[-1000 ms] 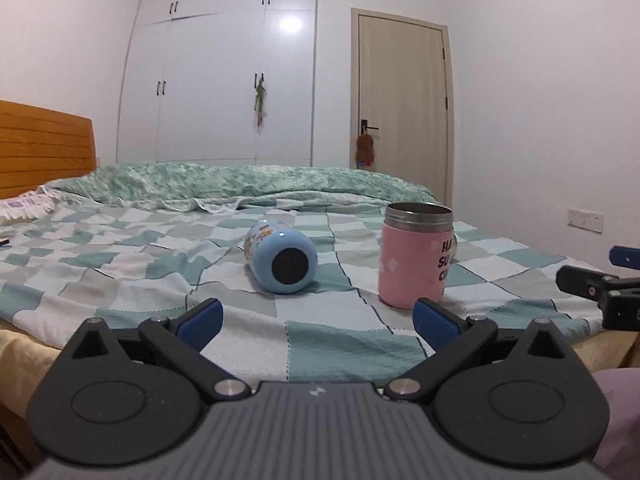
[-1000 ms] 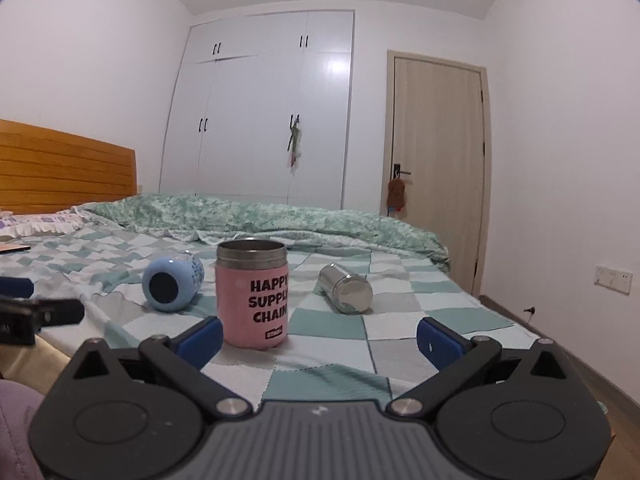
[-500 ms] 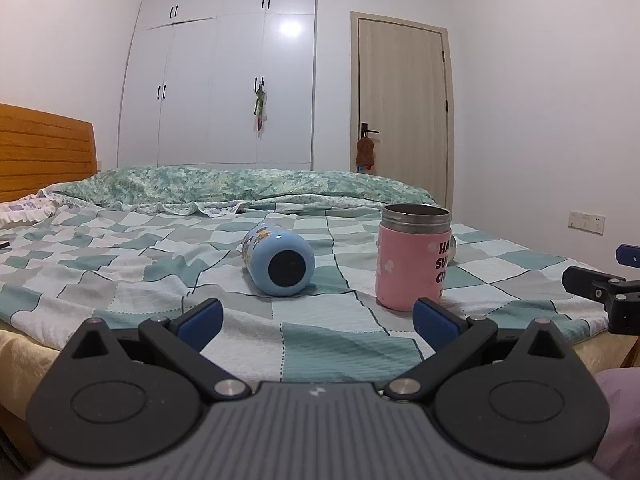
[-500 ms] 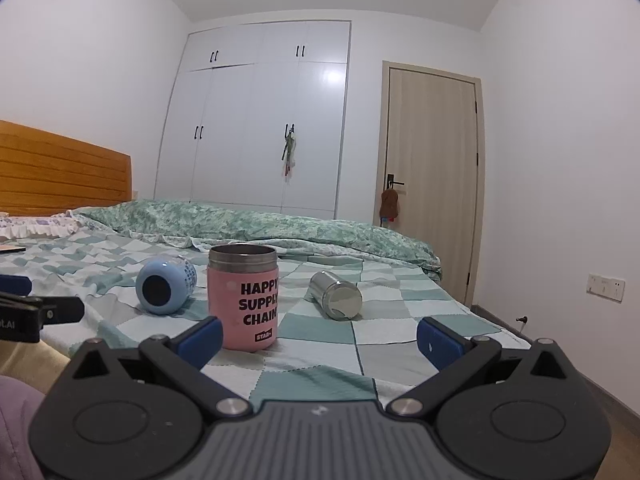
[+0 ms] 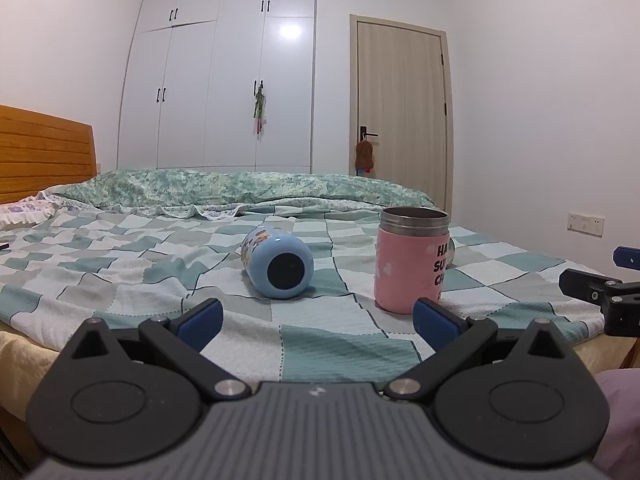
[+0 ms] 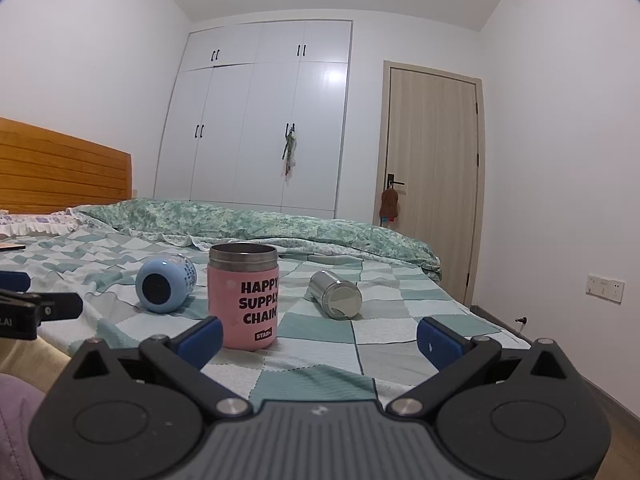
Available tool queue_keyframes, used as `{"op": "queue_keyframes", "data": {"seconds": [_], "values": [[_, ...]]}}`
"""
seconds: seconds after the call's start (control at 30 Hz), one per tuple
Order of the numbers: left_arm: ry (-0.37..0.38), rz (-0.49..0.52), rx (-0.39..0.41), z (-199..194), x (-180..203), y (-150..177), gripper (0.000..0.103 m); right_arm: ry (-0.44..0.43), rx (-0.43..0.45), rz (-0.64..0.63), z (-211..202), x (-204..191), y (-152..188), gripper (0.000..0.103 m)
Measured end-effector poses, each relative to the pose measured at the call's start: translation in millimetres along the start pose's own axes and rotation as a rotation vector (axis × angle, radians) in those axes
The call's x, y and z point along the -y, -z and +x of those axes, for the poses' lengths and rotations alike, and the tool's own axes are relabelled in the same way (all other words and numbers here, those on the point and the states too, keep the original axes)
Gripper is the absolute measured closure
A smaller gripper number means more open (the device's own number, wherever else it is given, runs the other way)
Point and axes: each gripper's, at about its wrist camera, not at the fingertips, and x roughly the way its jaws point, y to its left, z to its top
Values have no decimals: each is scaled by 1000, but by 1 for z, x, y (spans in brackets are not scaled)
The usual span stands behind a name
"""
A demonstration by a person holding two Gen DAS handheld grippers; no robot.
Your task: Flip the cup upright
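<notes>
A light blue cup [image 5: 279,267] lies on its side on the checked bedspread, its base toward me; it also shows in the right wrist view [image 6: 165,283]. A pink cup [image 5: 411,265] with a steel rim stands upright next to it, seen too in the right wrist view [image 6: 247,295]. A steel cup [image 6: 336,294] lies on its side to the right. My left gripper [image 5: 316,317] is open and empty, short of the blue cup. My right gripper [image 6: 318,338] is open and empty, short of the pink and steel cups.
The bed [image 5: 120,264] fills the foreground, with a rumpled green quilt [image 5: 240,192] at the back and a wooden headboard [image 5: 40,152] at the left. A wardrobe [image 5: 224,80] and a door [image 5: 400,112] stand behind. The right gripper shows at the right edge of the left view [image 5: 600,292].
Both grippers have drawn back and lowered a little, so the cups sit slightly farther and lower in view. The cups have not moved. Both grippers stay open.
</notes>
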Motion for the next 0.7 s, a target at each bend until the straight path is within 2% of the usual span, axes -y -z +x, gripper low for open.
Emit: {"op": "queue_keyframes", "data": {"seconds": [0.7], "values": [[4,-1,3,1,2,0,0,0,0,-1,0,0,0,0]]}}
